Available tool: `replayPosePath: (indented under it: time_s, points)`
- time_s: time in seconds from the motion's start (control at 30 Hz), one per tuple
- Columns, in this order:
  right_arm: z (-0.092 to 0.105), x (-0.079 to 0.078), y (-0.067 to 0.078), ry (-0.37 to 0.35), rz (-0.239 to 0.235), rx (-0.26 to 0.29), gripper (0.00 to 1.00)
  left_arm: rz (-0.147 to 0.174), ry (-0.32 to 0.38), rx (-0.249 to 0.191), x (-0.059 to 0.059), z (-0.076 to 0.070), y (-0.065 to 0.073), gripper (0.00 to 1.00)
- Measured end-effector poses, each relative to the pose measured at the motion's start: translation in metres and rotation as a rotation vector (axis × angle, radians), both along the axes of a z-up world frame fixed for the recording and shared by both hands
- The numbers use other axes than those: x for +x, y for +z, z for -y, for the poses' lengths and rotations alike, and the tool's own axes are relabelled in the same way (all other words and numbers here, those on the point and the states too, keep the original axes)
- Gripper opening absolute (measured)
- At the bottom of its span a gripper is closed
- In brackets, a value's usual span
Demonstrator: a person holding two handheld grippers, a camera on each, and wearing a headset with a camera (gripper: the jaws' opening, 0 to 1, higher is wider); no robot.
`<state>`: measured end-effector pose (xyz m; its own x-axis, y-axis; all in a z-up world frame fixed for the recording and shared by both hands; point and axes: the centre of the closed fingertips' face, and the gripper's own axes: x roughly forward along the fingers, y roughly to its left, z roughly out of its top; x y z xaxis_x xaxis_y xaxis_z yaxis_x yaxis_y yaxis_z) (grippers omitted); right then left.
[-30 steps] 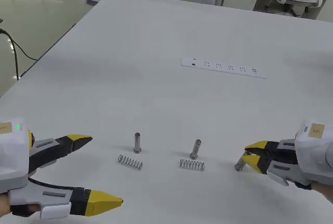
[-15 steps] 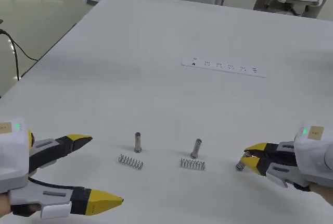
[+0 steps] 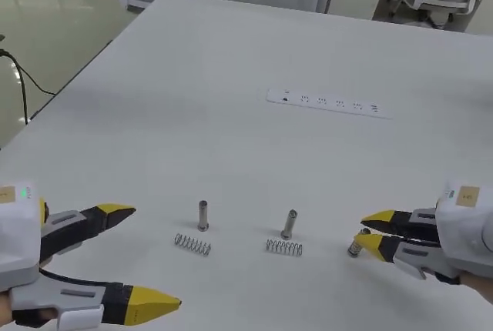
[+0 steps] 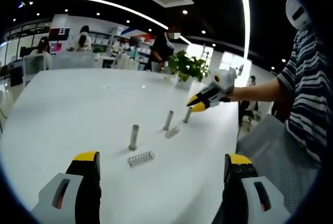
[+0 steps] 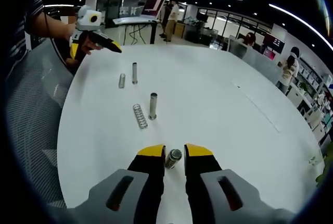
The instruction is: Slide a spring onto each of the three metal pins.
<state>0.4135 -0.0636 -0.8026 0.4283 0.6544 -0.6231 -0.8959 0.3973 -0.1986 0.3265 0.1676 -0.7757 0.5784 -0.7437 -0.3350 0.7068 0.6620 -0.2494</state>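
Right hand-held gripper now wider, pin between

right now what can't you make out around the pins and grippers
- Short grey metal pin between the right gripper's jaws: right gripper view, they crowd it, so gripped or just flanked is unclear.
- Whether a spring is fully on that pin: head view, too small.
- Left gripper: head view, its body cut by the bottom edge.
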Motion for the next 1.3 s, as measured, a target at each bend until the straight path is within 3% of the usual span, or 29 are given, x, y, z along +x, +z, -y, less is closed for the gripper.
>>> replayPosePath:
  time_s: [0.27,0.47,0.77,1.3]
  points:
    - [-0.006,-0.009,0.018,0.005,0.003,0.059,0.11,0.006,0.001,-0.003,0.002,0.000,0.002,0.96]
    - [-0.011,-0.017,0.026,-0.019,-0.043,0.143,0.11,0.006,-0.002,-0.004,0.002,0.000,0.003,0.96]
    - [-0.016,-0.037,0.009,0.009,-0.088,0.115,0.11,0.000,0.001,-0.001,0.002,0.000,0.001,0.96]
    - [-0.026,-0.043,0.004,0.050,-0.103,0.095,0.10,-0.010,0.002,0.001,-0.002,-0.001,-0.003,0.95]
